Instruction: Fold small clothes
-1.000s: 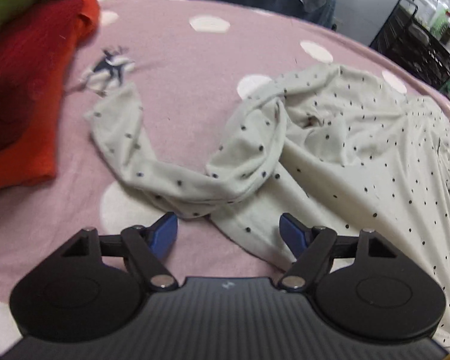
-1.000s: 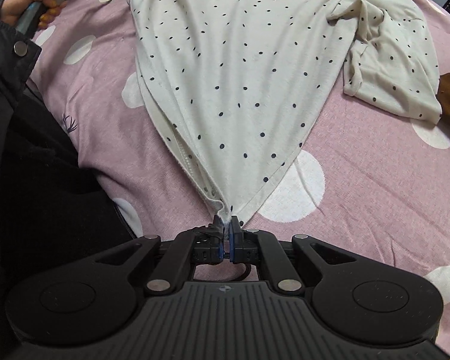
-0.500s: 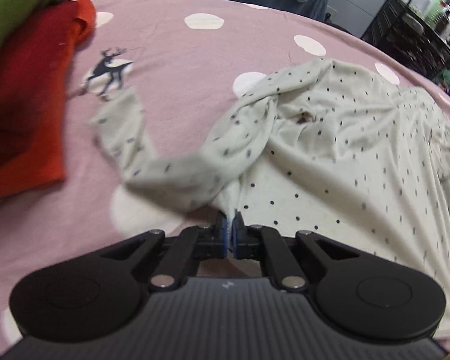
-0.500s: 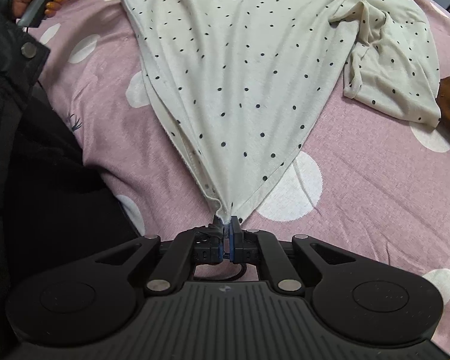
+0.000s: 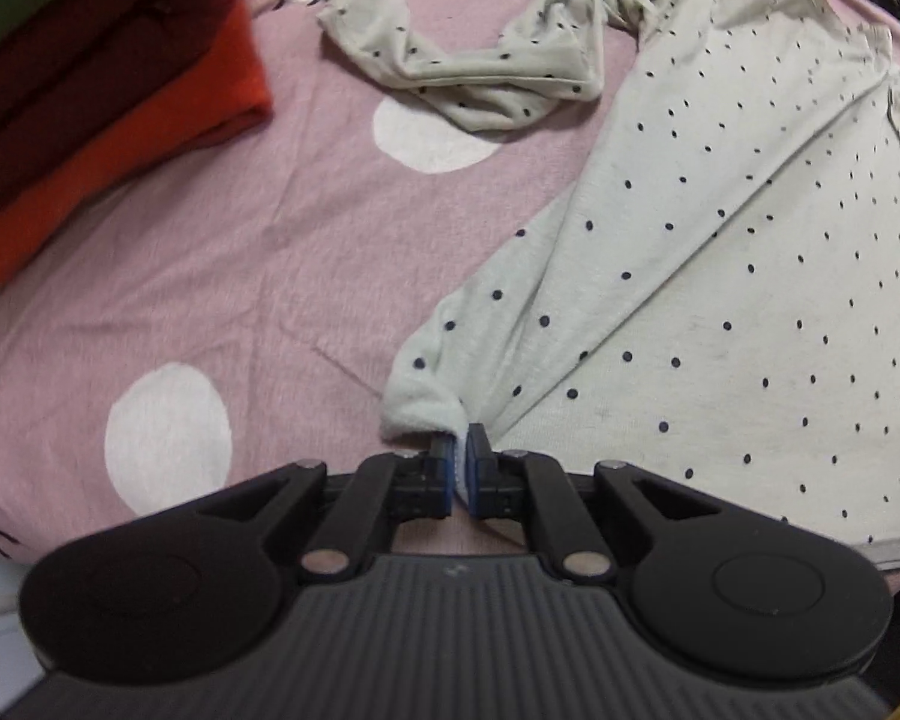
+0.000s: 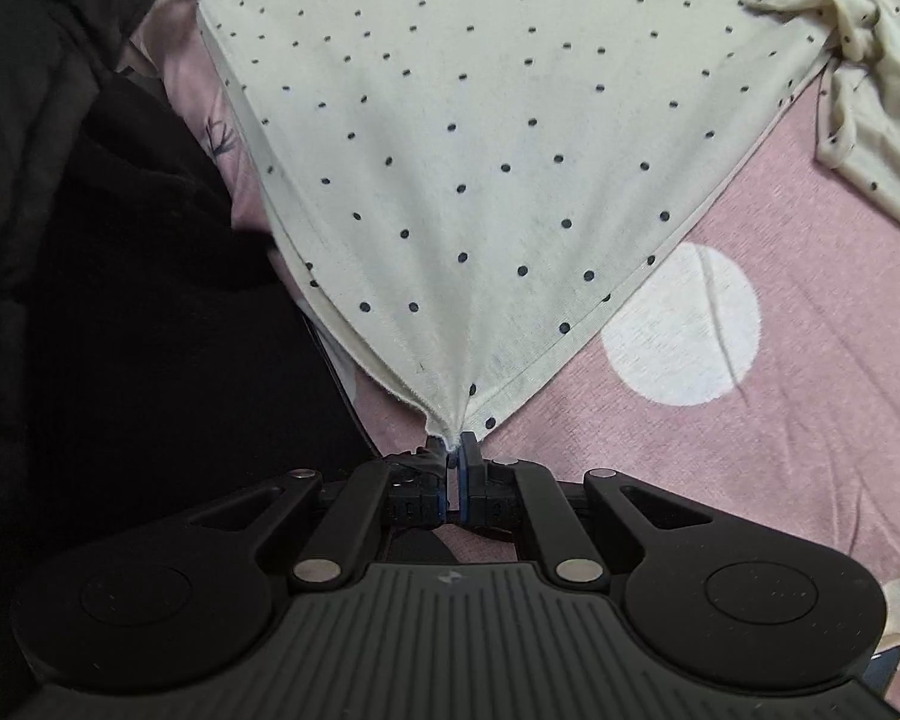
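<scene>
the cream dotted shirt (image 5: 720, 228) lies spread on the pink spotted bedcover (image 5: 222, 276), one sleeve (image 5: 486, 78) twisted off to the far left. my left gripper (image 5: 463, 450) is clamped tight on a bunched near corner of its hem. my right gripper (image 6: 453, 450) pinches another hem corner (image 6: 450, 420), and the cloth fans out taut from it. a folded stack of red and orange clothes (image 5: 108, 102) sits at the far left of the cover. a dark sleeve (image 6: 60, 60) fills the left of the right view.
</scene>
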### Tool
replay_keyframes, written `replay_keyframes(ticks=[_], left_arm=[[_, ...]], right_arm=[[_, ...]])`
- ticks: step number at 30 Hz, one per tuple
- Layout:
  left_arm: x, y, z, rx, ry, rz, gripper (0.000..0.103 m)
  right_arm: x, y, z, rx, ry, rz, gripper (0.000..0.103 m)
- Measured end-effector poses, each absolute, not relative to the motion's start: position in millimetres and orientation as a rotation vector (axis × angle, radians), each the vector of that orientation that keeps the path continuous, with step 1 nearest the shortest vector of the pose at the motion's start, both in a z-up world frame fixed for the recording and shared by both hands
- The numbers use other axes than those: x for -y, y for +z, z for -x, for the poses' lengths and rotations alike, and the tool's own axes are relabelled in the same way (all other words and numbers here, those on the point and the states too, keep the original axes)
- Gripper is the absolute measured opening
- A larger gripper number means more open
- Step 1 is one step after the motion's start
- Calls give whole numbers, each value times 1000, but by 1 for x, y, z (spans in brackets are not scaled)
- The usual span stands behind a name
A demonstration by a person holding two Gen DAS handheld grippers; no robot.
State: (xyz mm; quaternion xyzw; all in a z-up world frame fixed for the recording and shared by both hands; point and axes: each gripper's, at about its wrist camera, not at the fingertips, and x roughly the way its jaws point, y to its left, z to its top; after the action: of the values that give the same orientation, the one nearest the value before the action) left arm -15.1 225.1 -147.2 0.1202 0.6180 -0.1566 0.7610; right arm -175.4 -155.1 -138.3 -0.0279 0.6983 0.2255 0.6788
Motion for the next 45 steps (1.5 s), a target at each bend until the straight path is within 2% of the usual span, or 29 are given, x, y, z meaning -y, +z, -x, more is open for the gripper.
replay_keyframes(ticks=[1, 3, 5, 6, 9, 14, 22, 25, 27, 29, 33, 37, 39, 40, 43, 45], left_arm=[[-223, -146, 13, -1352, -344, -271, 7], [-225, -143, 9, -1356, -348, -284, 19], [-230, -139, 5, -1358, -305, -321, 74], [-234, -136, 4, -1342, -282, -338, 80], [-243, -118, -1, -1273, -267, -351, 81], [-232, -85, -26, -1155, -236, -327, 84], [-136, -41, -77, -967, -357, -305, 89], [-101, -26, -91, -917, -406, -204, 91], [-74, -23, -95, -890, -425, -192, 98], [-49, -25, -94, -871, -422, -224, 102], [-16, -47, -89, -848, -453, -329, 102], [-2, -65, -97, -701, -487, -539, 102], [2, -70, -118, -667, -498, -553, 102], [3, -72, -131, -680, -506, -528, 101], [6, -83, -182, -802, -605, -342, 83], [12, -97, -209, -873, -678, -245, 81]], right_arm=[[154, -142, 175, -1572, 504, 59, 6], [153, -148, 174, -1587, 502, 48, 7], [147, -153, 176, -1619, 509, 47, 8], [144, -156, 179, -1630, 515, 69, 8], [146, -160, 191, -1648, 508, 82, 19], [184, -127, 185, -1514, 331, -79, 33], [249, -54, 131, -1197, 84, -132, 41], [255, -34, 101, -1094, 69, -110, 53], [252, -32, 80, -1046, 67, -92, 66], [246, -37, 58, -1017, 76, -90, 67], [227, -57, 13, -1023, 84, -46, 67], [217, -72, -15, -1004, 48, -118, 67], [219, -77, -23, -995, 25, -171, 68], [221, -80, -26, -997, 8, -189, 68], [225, -90, -29, -1022, -14, -248, 70], [226, -96, -26, -1043, 0, -275, 70]])
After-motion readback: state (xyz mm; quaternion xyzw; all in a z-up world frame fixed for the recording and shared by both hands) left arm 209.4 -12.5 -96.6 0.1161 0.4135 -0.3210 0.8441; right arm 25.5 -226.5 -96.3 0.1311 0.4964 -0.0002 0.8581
